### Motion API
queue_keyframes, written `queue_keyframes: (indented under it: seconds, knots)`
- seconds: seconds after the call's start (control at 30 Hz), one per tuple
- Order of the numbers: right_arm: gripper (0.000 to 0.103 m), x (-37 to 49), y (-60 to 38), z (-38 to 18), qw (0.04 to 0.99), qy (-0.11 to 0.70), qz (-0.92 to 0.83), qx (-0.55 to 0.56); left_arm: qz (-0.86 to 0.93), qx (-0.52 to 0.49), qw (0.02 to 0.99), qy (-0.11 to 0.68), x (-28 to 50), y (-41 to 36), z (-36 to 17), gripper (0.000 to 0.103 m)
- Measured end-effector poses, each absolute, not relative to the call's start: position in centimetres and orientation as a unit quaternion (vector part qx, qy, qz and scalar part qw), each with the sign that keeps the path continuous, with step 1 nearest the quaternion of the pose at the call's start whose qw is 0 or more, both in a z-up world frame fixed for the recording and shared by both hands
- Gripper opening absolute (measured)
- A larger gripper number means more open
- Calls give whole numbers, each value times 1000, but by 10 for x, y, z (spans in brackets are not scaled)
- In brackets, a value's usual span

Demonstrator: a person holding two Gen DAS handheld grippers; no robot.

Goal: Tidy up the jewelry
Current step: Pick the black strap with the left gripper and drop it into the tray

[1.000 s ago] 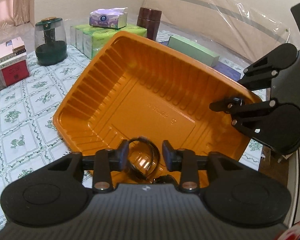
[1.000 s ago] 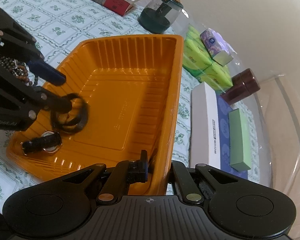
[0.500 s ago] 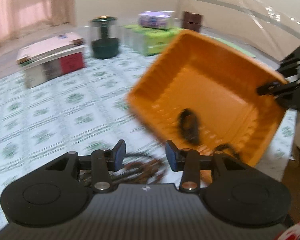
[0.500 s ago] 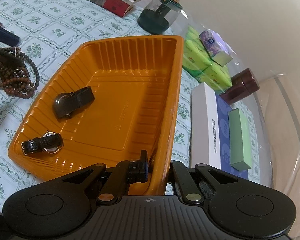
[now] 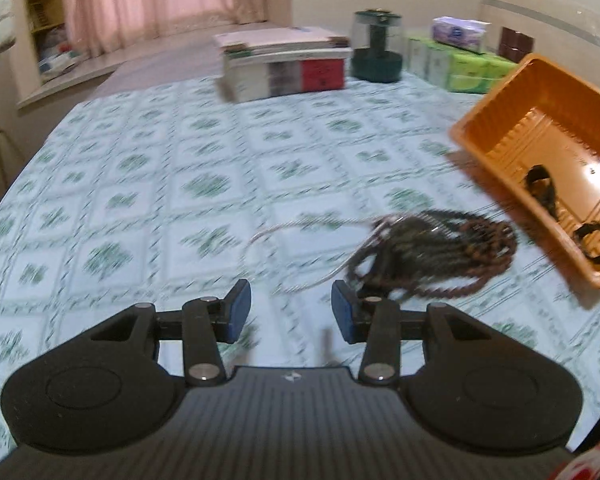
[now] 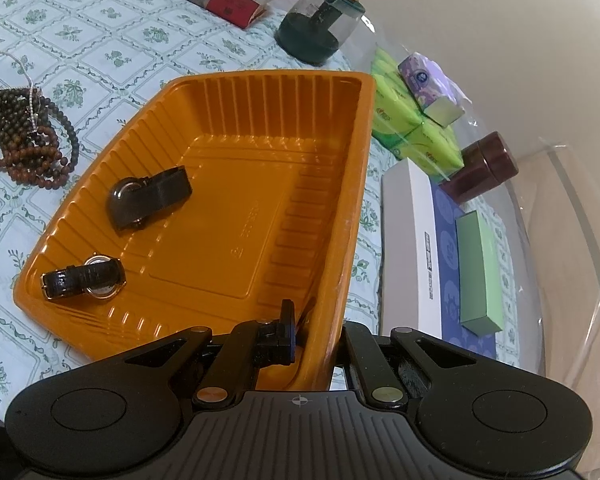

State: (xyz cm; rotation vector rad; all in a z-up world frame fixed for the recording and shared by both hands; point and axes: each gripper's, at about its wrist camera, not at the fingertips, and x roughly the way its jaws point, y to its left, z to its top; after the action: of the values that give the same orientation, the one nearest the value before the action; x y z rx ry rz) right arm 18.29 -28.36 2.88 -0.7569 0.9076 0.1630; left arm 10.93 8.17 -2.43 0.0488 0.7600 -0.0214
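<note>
Tablecloth (image 5: pixel 148 184): green floral print, covers the table.
Orange tray (image 6: pixel 228 200): tilted, near rim clamped between the fingers of the right gripper (image 6: pixel 316 340).
Left gripper (image 5: pixel 291 312): fingers apart, empty, above the cloth.
Bead strands (image 5: pixel 440 256): brown heap with a silver chain (image 5: pixel 300 224), on the cloth just beside the tray.
Two black-strapped watches (image 6: pixel 148 196), (image 6: pixel 84 280): inside the tray.

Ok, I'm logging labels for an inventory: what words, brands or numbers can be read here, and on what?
Nothing can be read for certain.
Embossed marks on the floor of the orange tray: too faint.
Print along the white box: too small.
Blue logo on the purple tissue pack: illegible.
Lettering on the red book spine: blurred.
</note>
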Motion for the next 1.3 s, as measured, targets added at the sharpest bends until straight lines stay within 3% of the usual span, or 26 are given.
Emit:
queue_keyframes:
  seconds: [0.57,0.63,0.67,0.87,1.3]
  knots:
    - [5,183,-284,28,826,430,76,-356,-83,54,918,385,131,42,-60,40]
    - [5,184,-285,27,826,431,75,-356,-85,56,917,385,135,41,-60,34]
    - [5,184,-285,27,826,431,74,-355,-88,57,917,385,136,40,-60,27]
    - [5,184,-285,27,826,431,74,-355,-97,62,911,397,133,39,-57,19]
    - [5,183,-283,28,826,429,75,-357,-96,-22,912,399,98,67,-33,19]
